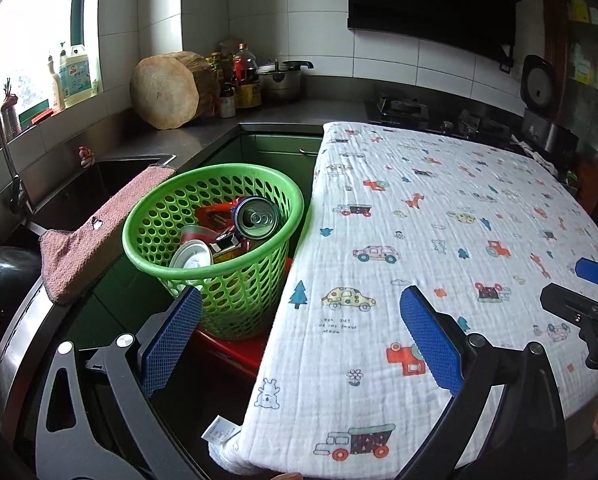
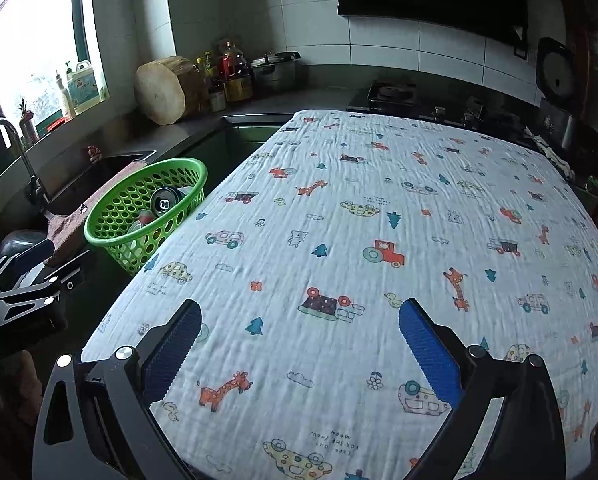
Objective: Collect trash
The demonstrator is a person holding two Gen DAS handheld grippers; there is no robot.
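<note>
Both the left gripper (image 1: 301, 334) and right gripper (image 2: 299, 346) hovered wide and empty over a bare patterned tablecloth (image 2: 379, 240). Cans (image 1: 256, 218) already filled the green basket (image 1: 235, 304) beside it; collection looked finished.

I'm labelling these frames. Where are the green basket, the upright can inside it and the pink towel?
green basket (image 1: 235, 304): left wrist view, front wall.
can (image 1: 257, 218): left wrist view, top lid.
pink towel (image 1: 95, 228): left wrist view, middle.
</note>
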